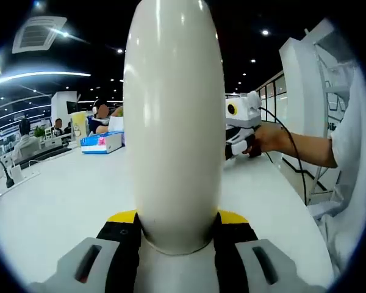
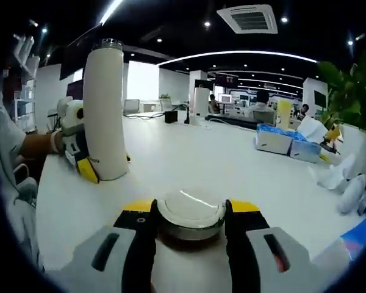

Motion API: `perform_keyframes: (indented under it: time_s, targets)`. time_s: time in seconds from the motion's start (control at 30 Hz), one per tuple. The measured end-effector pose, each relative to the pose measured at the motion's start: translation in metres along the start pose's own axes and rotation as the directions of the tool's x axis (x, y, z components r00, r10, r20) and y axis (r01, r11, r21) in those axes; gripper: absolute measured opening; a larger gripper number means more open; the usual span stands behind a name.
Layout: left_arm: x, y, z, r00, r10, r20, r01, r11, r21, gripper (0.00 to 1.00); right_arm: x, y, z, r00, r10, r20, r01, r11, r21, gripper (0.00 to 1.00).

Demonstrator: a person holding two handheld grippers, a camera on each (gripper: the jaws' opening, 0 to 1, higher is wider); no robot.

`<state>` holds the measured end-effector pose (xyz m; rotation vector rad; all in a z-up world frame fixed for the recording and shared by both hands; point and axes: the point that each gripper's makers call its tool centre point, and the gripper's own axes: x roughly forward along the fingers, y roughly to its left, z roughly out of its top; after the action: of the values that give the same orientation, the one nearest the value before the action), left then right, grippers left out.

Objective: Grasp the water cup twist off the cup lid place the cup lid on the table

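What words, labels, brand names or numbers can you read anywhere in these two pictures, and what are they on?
None can be read.
Water cup: plain white body, no print.
Cup lid, held between the right gripper's jaws: plain top, no marking.
Blue and white box on the table: it has a pink patch, any print too blurred to read.
Screens far across the room: too small to read.
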<state>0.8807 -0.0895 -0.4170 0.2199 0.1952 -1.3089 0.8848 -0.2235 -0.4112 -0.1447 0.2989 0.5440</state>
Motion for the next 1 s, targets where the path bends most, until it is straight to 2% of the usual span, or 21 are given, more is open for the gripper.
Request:
perform_keyframes:
  time_s: [0.33,0.7,0.87,1.0]
  targets:
    - [-0.0001,0.0001,-0.0001,1.0,-0.001,0.0,0.001,1.0,0.001,0.48,0.0037,-0.0034,-0.0023,1.0,-0.013,-0.015,0.013,1.0,-0.026,0.46]
    - [-0.0007,0.0007,-0.0002,1.0,-0.001,0.001,0.001,1.0,0.0,0.49,0.0034,-0.0061,-0.0019,1.0,-0.025,-0.002,0.025,0.999,-0.04,0.47]
    - [-0.0011,0.0007,0.0004,1.0,0.0,0.001,0.0,1.0,0.013,0.49,0.0014,-0.0078,0.0008,0.999,-0.037,0.006,0.037,0.999,-0.033,0.54]
    - [-0.0038,0.0028,0.0057,1.0,0.006,0.026,-0.006,1.0,-0.001,0.6,0.0,-0.008,0.0007,0.999,-0.043,-0.001,0.043,0.999,-0.03,0.57]
